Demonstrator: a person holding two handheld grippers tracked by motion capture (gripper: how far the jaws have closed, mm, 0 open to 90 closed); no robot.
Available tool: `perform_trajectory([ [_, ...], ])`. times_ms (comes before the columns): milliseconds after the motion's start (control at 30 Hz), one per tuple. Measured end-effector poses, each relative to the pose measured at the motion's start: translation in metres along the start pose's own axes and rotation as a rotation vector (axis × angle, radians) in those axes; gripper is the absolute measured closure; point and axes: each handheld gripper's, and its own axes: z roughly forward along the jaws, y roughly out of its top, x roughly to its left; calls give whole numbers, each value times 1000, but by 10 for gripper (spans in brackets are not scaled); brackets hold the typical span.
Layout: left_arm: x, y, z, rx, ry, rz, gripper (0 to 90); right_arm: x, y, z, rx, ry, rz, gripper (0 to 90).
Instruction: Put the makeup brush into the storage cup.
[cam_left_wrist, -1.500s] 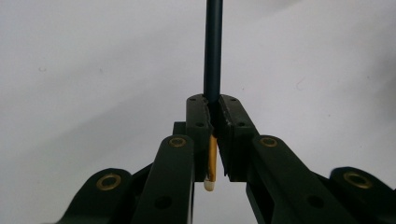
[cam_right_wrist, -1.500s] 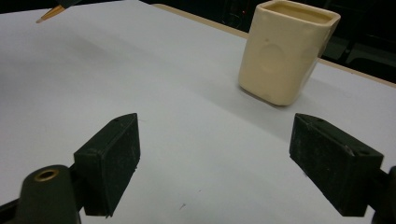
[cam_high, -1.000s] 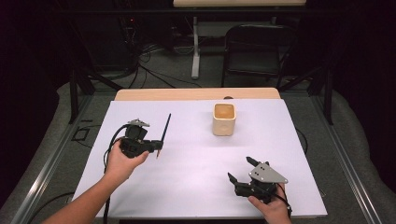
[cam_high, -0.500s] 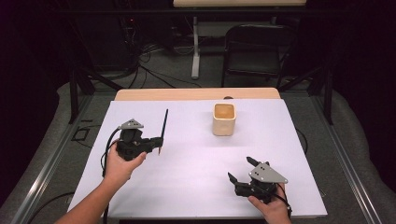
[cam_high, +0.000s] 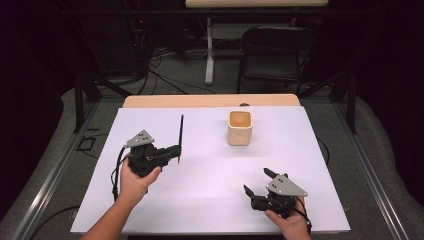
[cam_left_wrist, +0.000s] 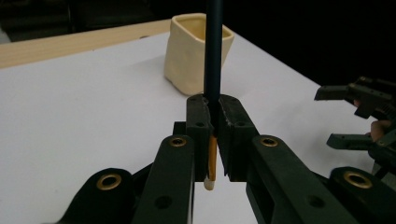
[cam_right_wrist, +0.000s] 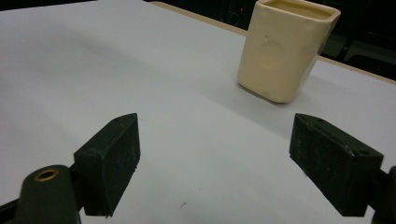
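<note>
Cup (cam_high: 239, 128) stands well right of clamped pencil (cam_high: 180, 132)

Black tongs (cam_high: 175, 154) with brass-ringed screw holes, grey three-cornered top plates, trailing black cables.

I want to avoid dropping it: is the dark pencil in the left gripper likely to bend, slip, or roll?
The pencil looks straight and thin, so probably stiff and light. The left gripper clamps it near its lower end, so the long part above might pivot. Laid on the white table, it may roll.
</note>
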Motion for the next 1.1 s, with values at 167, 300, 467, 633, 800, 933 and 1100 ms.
perform_trajectory([
  [167, -4, -1, 1, -59, -28, -3, 834, 0, 0, 1, 5, -6, 7, 160],
  [300, -5, -3, -2, -96, -32, -3, 834, 1, 0, 1, 8, -8, 2, 159],
  [467, -7, -9, -6, -117, -19, 24, 834, 1, 0, 3, 13, -7, 7, 159],
  [633, -7, -13, -7, -120, -6, 44, 834, 1, 0, 4, 13, -2, 6, 159],
  [800, -8, -14, -8, -122, -5, 46, 834, 1, 1, 4, 12, 0, 7, 159],
  [933, -7, -14, -9, -132, -11, 41, 834, 0, 1, 4, 13, 4, 6, 160],
  [1100, -7, -13, -10, -131, -11, 37, 834, 1, 3, 5, 8, 1, 5, 160],
])
